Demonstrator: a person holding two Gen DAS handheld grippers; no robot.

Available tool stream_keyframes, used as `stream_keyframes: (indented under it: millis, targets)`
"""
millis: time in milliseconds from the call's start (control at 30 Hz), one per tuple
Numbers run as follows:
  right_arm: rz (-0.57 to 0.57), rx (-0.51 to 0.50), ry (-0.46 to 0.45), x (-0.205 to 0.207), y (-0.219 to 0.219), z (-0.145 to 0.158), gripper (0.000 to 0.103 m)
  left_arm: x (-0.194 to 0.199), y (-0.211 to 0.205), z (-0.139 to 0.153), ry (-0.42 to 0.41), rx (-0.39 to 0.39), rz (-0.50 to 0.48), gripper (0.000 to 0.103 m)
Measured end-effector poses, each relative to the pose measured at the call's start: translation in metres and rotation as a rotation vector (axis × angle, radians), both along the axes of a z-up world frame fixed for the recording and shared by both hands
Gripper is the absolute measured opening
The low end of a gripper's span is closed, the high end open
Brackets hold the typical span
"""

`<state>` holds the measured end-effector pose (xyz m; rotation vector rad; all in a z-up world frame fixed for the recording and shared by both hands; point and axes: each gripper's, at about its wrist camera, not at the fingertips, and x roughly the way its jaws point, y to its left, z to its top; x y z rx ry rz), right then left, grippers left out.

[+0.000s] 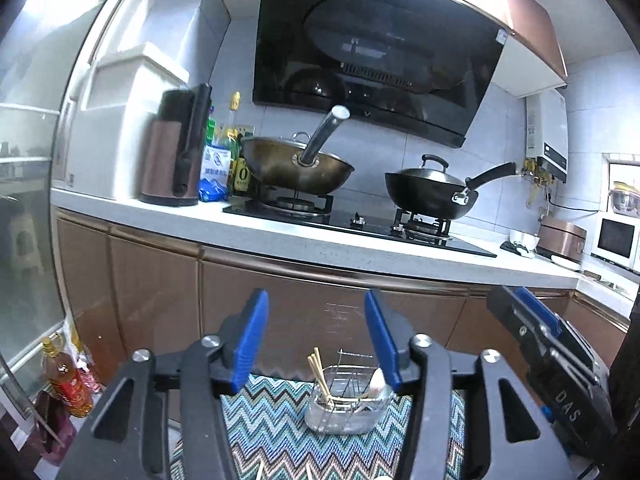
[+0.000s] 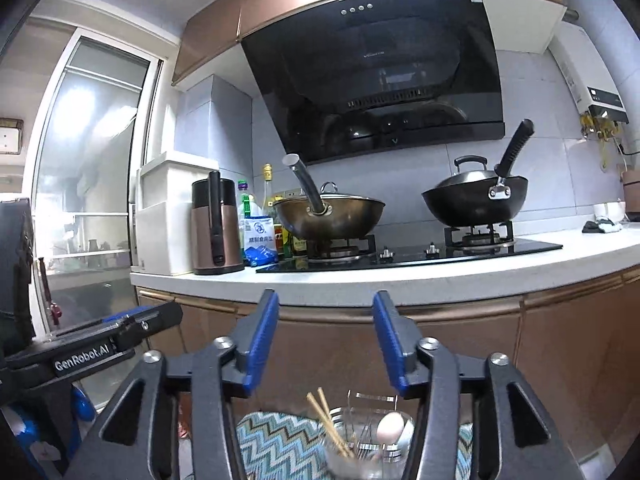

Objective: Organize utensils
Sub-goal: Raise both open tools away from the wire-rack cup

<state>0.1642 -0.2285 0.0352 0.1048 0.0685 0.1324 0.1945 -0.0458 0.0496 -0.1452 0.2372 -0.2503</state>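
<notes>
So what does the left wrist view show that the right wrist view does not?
Only the left wrist view shows the oil bottle on the floor and the microwave. Only the right wrist view shows the whole water heater. Both show the utensil holder with chopsticks on the zigzag mat, two woks, and an open claw.

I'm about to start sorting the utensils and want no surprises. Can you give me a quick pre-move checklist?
1. Left tongs open and holding nothing: ok.
2. Right tongs open and holding nothing: ok.
3. Clear utensil holder upright on the zigzag mat: ok.
4. Chopsticks and white spoon already in the holder: ok.
5. Loose utensils left to sort: cannot tell, the mat's near edge is hidden.
6. Tongs apart from each other: ok.
</notes>
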Motion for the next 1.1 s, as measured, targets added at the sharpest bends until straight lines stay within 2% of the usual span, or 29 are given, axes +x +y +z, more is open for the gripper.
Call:
stream_keyframes:
  millis: [167, 367, 800, 1100]
  targets:
    - [-0.01, 0.01, 0.017, -0.029, 0.0, -0.007, 0.067, -0.033, 0.005, -0.003, -0.011, 0.016, 0.013, 0.056]
    - [-0.019, 0.017, 0.017, -0.062, -0.003, -0.008, 0.07, -0.056, 0.013, -0.004, -0.005, 0.015, 0.028, 0.058]
    - [-0.035, 0.021, -0.019, -0.118, -0.016, 0.0, 0.071, -0.094, 0.031, -0.008, 0.0, 0.037, 0.065, 0.058]
    - [-0.042, 0.025, -0.019, -0.131, -0.023, 0.001, 0.071, -0.101, 0.059, -0.012, 0.027, 0.035, 0.122, 0.058]
